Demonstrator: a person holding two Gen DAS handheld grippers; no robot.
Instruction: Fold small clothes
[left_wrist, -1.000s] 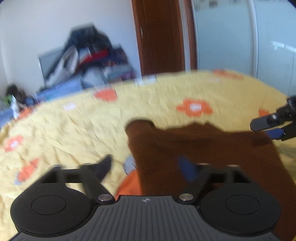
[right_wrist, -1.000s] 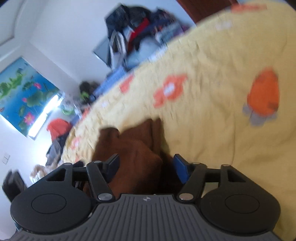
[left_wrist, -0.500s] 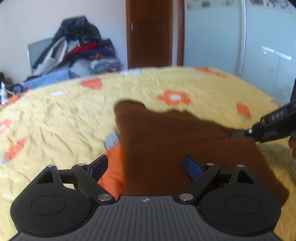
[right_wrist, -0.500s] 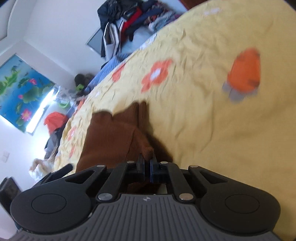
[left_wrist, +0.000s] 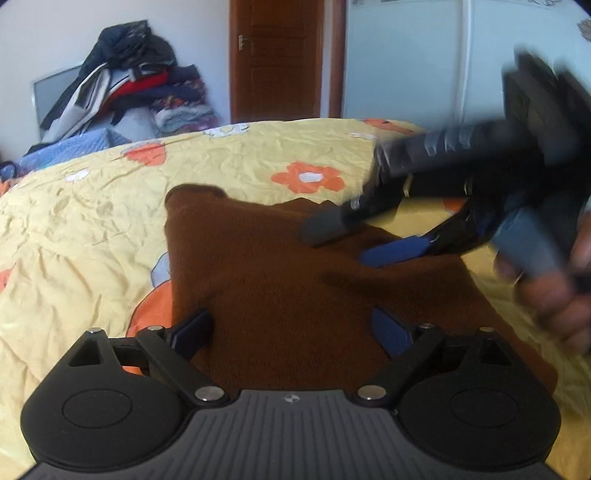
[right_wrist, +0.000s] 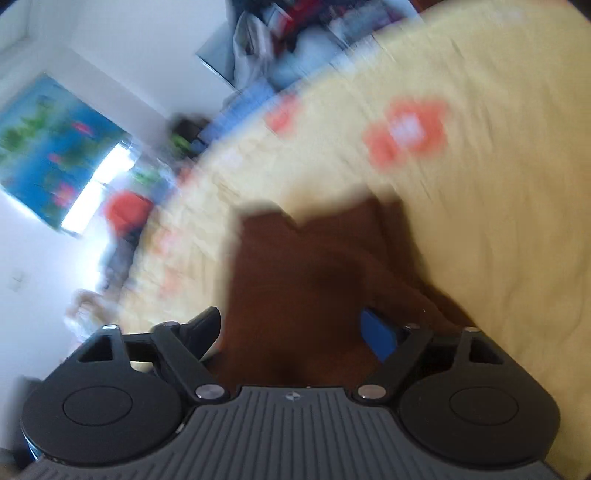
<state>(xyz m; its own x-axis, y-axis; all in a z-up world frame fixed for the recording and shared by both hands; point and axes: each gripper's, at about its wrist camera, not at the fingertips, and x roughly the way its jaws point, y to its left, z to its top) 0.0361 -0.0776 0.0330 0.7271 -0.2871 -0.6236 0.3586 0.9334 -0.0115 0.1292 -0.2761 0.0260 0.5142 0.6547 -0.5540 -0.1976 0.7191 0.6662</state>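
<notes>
Hovering low, left gripper (left_wrist: 291, 330) had fingers spread wide over the brown garment (left_wrist: 280, 280), which lay flat on the yellow bed (left_wrist: 92, 221), apparently already folded once. Right gripper (left_wrist: 354, 236) hung above its far edge, fingers apart, empty. Right wrist view, blurred: right gripper (right_wrist: 295, 330) wide, garment (right_wrist: 306, 266) below. Likely between folds; next move needs an edge pinch.

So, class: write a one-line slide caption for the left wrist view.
Both open grippers, left and right, hover over a brown garment on a yellow bedspread.
</notes>
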